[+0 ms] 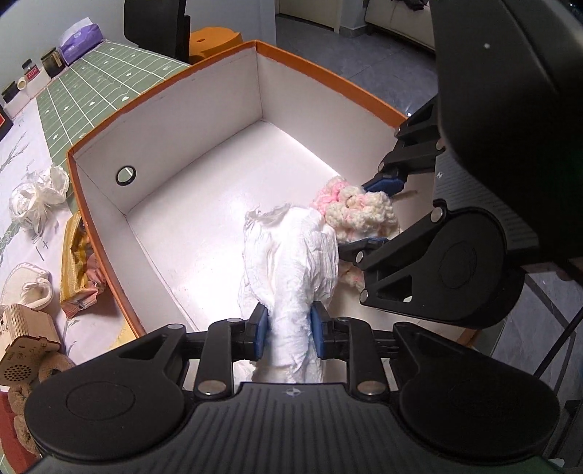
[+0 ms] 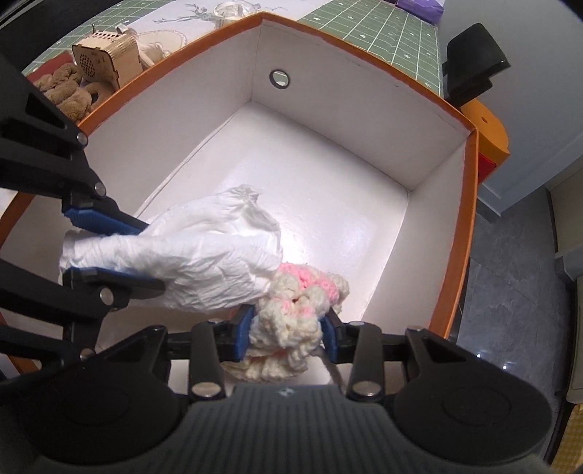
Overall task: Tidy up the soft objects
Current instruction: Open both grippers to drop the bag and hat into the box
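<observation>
I've got the left gripper (image 1: 288, 330) clamped on a white crumpled cloth (image 1: 291, 262), the right gripper (image 2: 286, 333) on a crochet piece (image 2: 291, 313), both over the bare orange box (image 1: 164, 87); more soft items wait outside.

Inside the box (image 1: 204, 109), the crumpled cloth (image 1: 291, 255) and the crocheted piece (image 1: 359, 211) touch, side by side. To the box's left, 2 packets (image 1: 78, 262) lie against its outer wall on the table (image 1: 22, 153).

Home: sofa (image 1: 397, 18), tissue pack (image 1: 78, 42), tablecloth (image 1: 22, 153).
</observation>
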